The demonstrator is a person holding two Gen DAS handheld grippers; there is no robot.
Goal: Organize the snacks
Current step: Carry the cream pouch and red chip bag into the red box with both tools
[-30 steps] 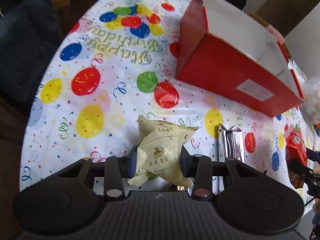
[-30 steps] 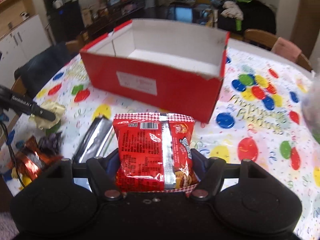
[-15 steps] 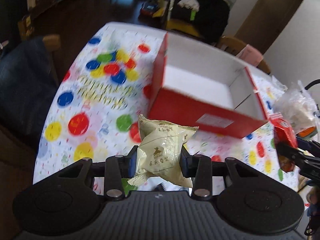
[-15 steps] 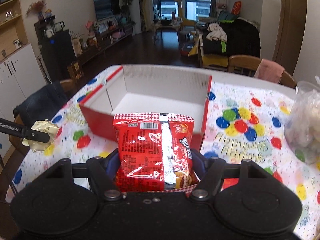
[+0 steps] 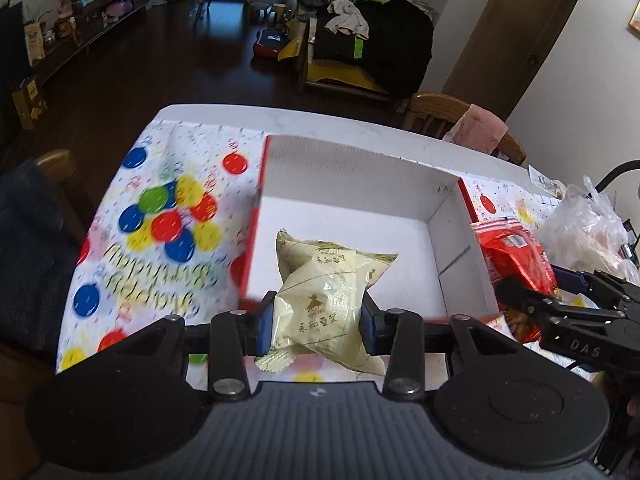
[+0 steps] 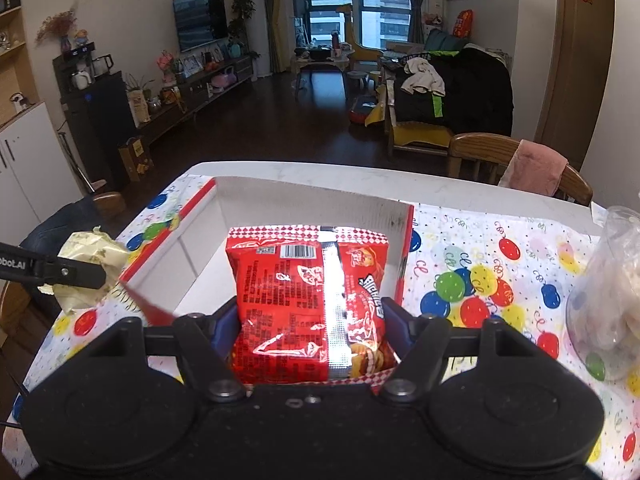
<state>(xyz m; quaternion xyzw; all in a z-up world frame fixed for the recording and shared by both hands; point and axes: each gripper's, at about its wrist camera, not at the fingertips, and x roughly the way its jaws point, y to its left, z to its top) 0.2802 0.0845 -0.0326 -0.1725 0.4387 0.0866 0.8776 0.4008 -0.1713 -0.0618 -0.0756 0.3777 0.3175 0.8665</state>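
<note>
My left gripper [image 5: 318, 322] is shut on a pale yellow snack packet [image 5: 326, 292], held above the near edge of the open red box [image 5: 348, 184] with its white inside. In the left wrist view the right gripper [image 5: 532, 300] shows at the right edge with the red packet [image 5: 516, 256]. My right gripper [image 6: 312, 324] is shut on that red snack bag [image 6: 308, 300], raised over the near side of the same box [image 6: 304, 204]. The left gripper with the yellow packet [image 6: 90, 268] hangs at the left of the right wrist view.
The box stands on a table [image 5: 168, 216] covered with a balloon-print birthday cloth. A clear plastic bag [image 6: 608, 292] of food sits at the right. Wooden chairs [image 6: 516, 164] stand at the far side, one [image 5: 48, 184] with dark clothing at the left.
Both grippers have risen and moved toward the box with their packets; its white inside now lies below them. The foil packets on the table have dropped out of sight.
</note>
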